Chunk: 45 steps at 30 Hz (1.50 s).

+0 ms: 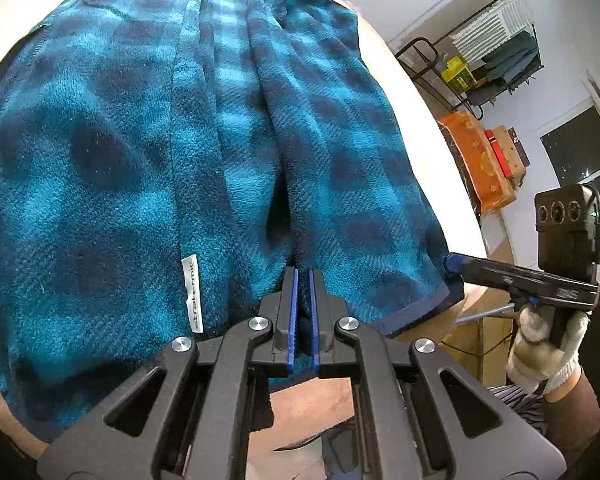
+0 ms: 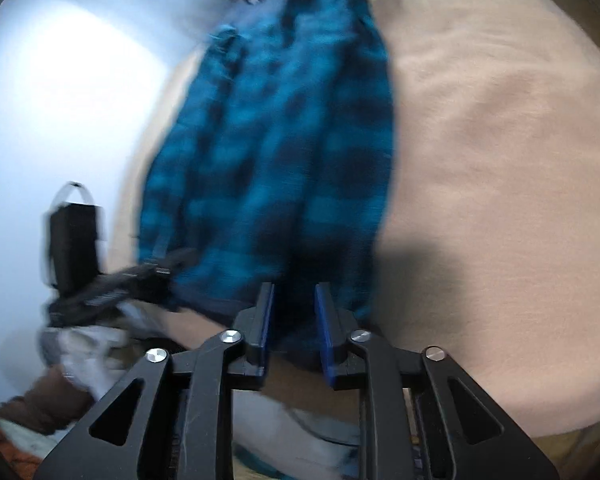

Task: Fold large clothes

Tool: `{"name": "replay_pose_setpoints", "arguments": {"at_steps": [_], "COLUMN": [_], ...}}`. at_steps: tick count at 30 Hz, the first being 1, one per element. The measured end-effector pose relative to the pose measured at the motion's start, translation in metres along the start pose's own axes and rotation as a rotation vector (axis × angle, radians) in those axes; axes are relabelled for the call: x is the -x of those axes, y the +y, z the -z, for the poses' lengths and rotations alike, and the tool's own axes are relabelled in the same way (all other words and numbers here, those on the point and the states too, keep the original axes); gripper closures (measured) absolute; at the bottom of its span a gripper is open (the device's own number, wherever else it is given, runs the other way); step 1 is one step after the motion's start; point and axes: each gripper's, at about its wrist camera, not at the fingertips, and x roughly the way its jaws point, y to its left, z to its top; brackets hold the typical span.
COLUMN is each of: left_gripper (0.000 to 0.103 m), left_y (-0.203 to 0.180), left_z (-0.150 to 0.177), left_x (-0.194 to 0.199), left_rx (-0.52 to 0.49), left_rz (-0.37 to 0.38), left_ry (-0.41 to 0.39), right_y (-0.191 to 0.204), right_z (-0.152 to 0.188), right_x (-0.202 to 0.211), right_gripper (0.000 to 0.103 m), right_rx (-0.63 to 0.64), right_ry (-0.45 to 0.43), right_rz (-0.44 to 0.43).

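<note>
A teal and navy plaid fleece garment [image 1: 112,152] lies lengthwise on a beige surface [image 2: 500,140], with a white label [image 1: 192,292] near its hem. My left gripper [image 1: 303,276] is shut on the near hem, and dark fabric shows pinched between its blue pads. In the blurred right wrist view the garment [image 2: 276,140] stretches away from my right gripper [image 2: 294,292], whose jaws stand apart over the hem's right end without pressing it. The left gripper [image 2: 180,258] shows there at the hem's left end. The right gripper [image 1: 452,262], held by a gloved hand [image 1: 540,344], reaches the garment's near right corner.
A metal rack [image 1: 492,48] with hung clothes and boxes stands against the wall at right. An orange box [image 1: 476,160] sits below it, beside a dark window [image 1: 580,148]. Bare beige surface spreads to the right of the garment.
</note>
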Motion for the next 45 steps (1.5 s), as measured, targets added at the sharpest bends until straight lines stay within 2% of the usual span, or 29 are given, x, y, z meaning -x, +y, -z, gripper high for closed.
{"name": "replay_pose_setpoints", "arguments": {"at_steps": [2, 5, 7, 8, 9, 10, 14, 18, 20, 23, 25, 26, 29, 31, 33, 34, 37, 41, 45], "left_gripper": [0.100, 0.101, 0.102, 0.102, 0.102, 0.102, 0.102, 0.102, 0.102, 0.102, 0.102, 0.102, 0.102, 0.102, 0.102, 0.102, 0.102, 0.102, 0.102], "left_y": [0.000, -0.004, -0.008, -0.012, -0.015, -0.019, -0.043, -0.059, -0.057, -0.046, -0.045, -0.046, -0.046, -0.044, -0.044, -0.046, -0.053, -0.067, -0.081], "left_z": [0.000, -0.001, -0.001, -0.001, 0.000, 0.000, 0.007, 0.017, 0.019, 0.020, 0.021, 0.021, 0.020, 0.018, 0.015, 0.014, 0.013, 0.012, 0.010], "left_x": [0.001, 0.000, 0.001, 0.002, 0.003, 0.004, 0.014, 0.013, 0.004, -0.007, -0.005, -0.002, 0.010, 0.018, 0.024, 0.028, 0.041, 0.049, 0.033], "left_rx": [-0.003, -0.005, -0.015, -0.023, -0.031, -0.041, -0.088, -0.155, -0.167, -0.136, -0.136, -0.143, -0.152, -0.140, -0.130, -0.134, -0.168, -0.212, -0.242], "left_rz": [-0.002, -0.001, -0.001, 0.004, 0.006, 0.008, 0.041, 0.043, 0.014, -0.014, -0.013, -0.013, -0.009, 0.000, 0.005, 0.004, -0.008, 0.003, 0.019], "left_ry": [-0.002, -0.003, -0.006, -0.008, -0.010, -0.014, -0.035, -0.022, 0.000, 0.029, 0.034, 0.026, 0.008, -0.006, -0.020, -0.029, -0.070, -0.106, -0.085], "right_y": [0.005, 0.007, 0.006, 0.008, 0.010, 0.013, 0.021, 0.015, 0.011, 0.002, 0.003, 0.004, 0.016, 0.026, 0.031, 0.029, 0.011, -0.008, -0.025], "right_z": [0.002, 0.002, 0.004, 0.002, 0.002, 0.005, 0.011, 0.020, 0.026, 0.029, 0.030, 0.030, 0.028, 0.025, 0.023, 0.020, 0.006, -0.011, -0.026], "right_x": [-0.004, -0.018, -0.024, -0.030, -0.032, -0.030, -0.007, 0.024, 0.021, -0.006, -0.021, -0.022, -0.010, 0.004, 0.015, 0.020, 0.019, 0.000, -0.022], "right_gripper": [0.047, 0.048, 0.068, 0.093, 0.096, 0.096, 0.097, 0.098, 0.098, 0.098, 0.098, 0.097, 0.094, 0.083, 0.058, 0.055, 0.054, 0.052, 0.049], "right_rx": [0.005, 0.008, -0.007, -0.007, 0.004, 0.019, 0.046, 0.017, 0.015, -0.013, 0.031, 0.049, 0.110, 0.161, 0.187, 0.181, 0.092, 0.015, -0.018], "right_ry": [-0.004, 0.015, 0.023, 0.037, 0.048, 0.038, -0.011, -0.073, -0.064, -0.016, 0.009, 0.007, -0.003, -0.035, -0.088, -0.116, -0.147, -0.127, -0.083], "right_rz": [-0.018, -0.019, -0.057, -0.068, -0.044, -0.020, -0.013, -0.021, 0.001, 0.061, 0.141, 0.147, 0.139, 0.127, 0.130, 0.133, 0.114, 0.107, 0.114]}}
